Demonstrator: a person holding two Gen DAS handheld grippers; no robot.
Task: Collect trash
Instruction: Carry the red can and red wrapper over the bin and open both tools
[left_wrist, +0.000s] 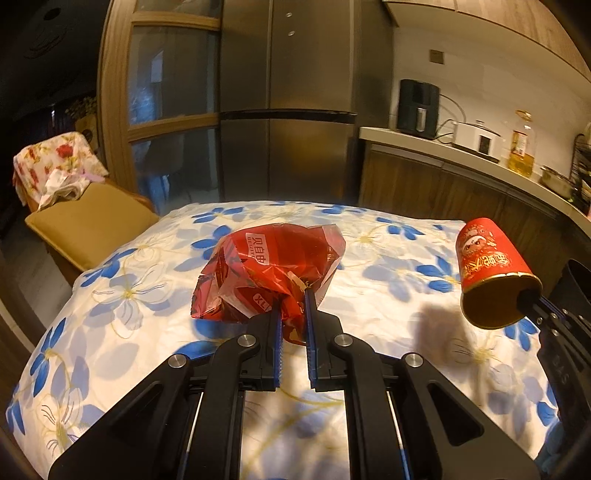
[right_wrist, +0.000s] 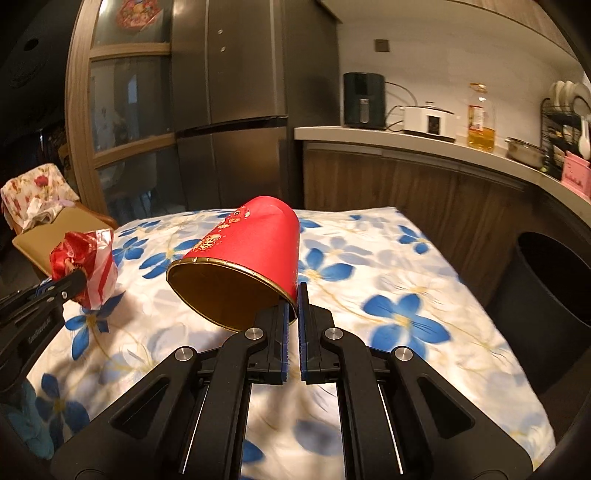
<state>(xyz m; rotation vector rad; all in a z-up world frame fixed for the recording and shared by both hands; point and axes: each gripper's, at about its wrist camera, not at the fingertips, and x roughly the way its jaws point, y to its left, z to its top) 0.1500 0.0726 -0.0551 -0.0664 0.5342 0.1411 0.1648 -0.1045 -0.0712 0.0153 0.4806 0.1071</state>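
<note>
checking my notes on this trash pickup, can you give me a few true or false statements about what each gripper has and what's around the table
1. The left gripper is shut on a crumpled red plastic bag. True.
2. The right gripper grips the red paper cup around its base. False: its jaws pinch the gold rim at the cup's open mouth.
3. The cup is standing upright on the floral tablecloth. False: it is held tilted, mouth toward the camera.
4. A dark bin stands off the table's right side. True.
5. The bottle of oil sits on the table. False: it is on the kitchen counter.
</note>
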